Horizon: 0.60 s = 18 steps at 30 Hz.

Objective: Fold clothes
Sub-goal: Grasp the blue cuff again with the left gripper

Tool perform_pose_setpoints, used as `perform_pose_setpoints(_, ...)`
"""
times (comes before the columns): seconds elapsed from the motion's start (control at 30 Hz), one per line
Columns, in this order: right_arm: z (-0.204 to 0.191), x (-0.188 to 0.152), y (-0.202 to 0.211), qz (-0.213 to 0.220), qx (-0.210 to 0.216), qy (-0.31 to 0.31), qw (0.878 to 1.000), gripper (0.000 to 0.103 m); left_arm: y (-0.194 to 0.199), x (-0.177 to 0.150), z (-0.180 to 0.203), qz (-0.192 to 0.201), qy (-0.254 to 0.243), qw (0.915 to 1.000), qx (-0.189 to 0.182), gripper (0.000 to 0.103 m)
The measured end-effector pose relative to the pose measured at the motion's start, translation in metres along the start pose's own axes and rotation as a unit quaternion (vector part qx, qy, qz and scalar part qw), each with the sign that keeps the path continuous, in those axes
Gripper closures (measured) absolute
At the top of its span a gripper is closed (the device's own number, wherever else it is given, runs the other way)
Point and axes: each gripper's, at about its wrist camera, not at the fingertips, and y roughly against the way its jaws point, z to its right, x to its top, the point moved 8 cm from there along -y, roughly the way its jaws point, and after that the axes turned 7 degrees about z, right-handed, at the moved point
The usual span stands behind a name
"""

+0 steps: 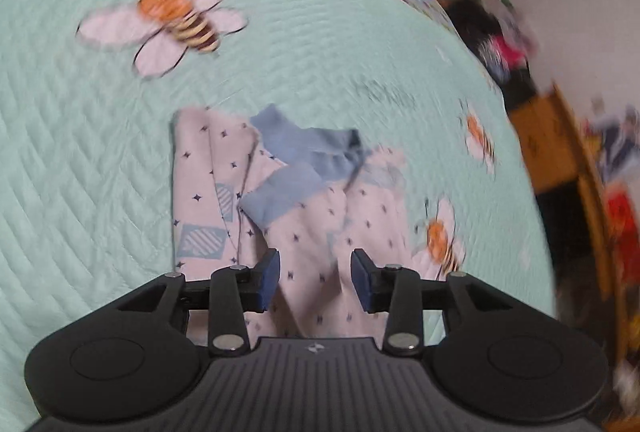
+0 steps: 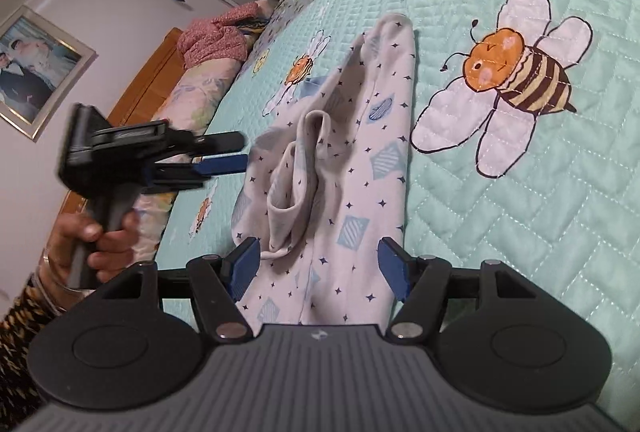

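While both claws, left claw [image 1: 315, 282] and right claw [image 2: 316, 268], gape empty over the white star-printed cotton garment [image 2: 340, 167], we risk pinching the mint quilted bedspread [image 2: 520, 211] beneath it.

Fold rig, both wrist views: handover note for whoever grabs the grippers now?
Left gripper: open, above the garment, nothing between its blue pads.
Right gripper: open, astride the near end of the garment, not clamped.
White star-print baby garment with blue cuffs: lies on the mint quilted bee-print bedspread, roughly folded lengthwise, one part bunched on top, cuffs loose at the far end.
Done: rough lengthwise fold only.
Left: flatten the bunched part, tuck the cuffs, fold end to end.
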Motion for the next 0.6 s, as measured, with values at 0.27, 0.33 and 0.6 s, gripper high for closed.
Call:
perform_pose_setpoints(0.27,-0.01,0.004,0.0,0.008,0.015,0.004,1.0,0.036,-0.023,0.006,-0.015,-0.01,0.078,0.9965,0.027,0.05)
perform_pose_setpoints(0.33,-0.009,0.01,0.001,0.015,0.018,-0.001,1.0,0.036,-0.015,0.008,-0.014,0.009,0.082,0.9964,0.02,0.049)
perform_pose_setpoints(0.6,0.007,0.037,0.002,0.046,0.047,-0.075,0.995,0.035,-0.022,0.008,-0.022,0.013,0.109,0.9939,0.006,0.044)
